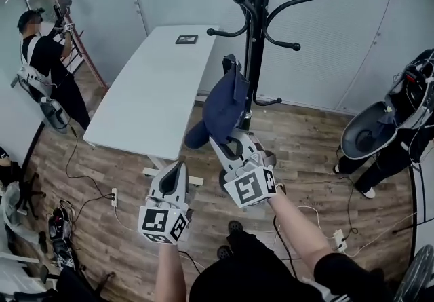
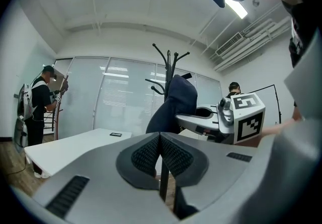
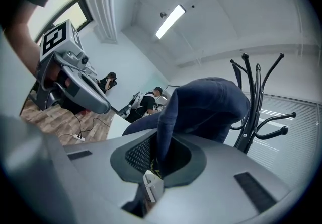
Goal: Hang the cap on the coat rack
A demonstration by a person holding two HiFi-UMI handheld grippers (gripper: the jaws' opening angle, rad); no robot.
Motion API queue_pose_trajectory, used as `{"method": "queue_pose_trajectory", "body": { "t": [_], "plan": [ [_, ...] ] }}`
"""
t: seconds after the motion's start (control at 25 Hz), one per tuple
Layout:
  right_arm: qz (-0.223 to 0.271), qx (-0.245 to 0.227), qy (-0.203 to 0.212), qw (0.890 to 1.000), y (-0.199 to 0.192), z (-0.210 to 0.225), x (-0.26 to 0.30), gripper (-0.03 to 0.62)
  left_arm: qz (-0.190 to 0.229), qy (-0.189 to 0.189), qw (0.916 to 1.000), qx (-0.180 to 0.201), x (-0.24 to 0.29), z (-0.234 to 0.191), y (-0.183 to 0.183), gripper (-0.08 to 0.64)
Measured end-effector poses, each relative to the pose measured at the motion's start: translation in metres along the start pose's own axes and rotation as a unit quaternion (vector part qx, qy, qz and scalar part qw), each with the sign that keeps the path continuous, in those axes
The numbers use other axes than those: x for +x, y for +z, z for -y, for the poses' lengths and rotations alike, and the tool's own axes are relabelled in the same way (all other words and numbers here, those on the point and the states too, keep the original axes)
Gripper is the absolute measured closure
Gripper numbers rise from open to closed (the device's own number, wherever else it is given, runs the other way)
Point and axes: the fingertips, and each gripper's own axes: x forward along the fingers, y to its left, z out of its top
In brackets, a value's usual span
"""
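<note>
Cap [image 1: 224, 105], navy, pinched at its edge between the pads of right gripper [image 1: 229, 136]. Raised in mid-air just beside the pole of coat rack [image 1: 255, 36], below the upper hooks, on no hook yet. Crown drooping to the left of the jaws, near the right edge of white table [image 1: 129, 107]. Left gripper [image 1: 178, 166] lower, beside the right one, jaws pressed together on nothing, clear of the cap. Wooden floor [image 1: 305, 138] underneath.
</note>
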Motion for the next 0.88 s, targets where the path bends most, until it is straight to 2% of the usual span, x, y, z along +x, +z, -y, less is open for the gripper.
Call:
{"method": "queue_pose_trajectory", "body": {
  "t": [0.4,0.88],
  "plan": [
    [0.046,-0.008,0.030,0.998,0.008,0.024,0.054,0.542,0.015,0.033,0.9988,0.033,0.039,-0.028,0.035,0.545],
    [0.078,0.006,0.072,0.994,0.006,0.033,0.089,0.541,0.018,0.082,0.9958,0.035,0.050,-0.045,0.033,0.545]
  ]
}}
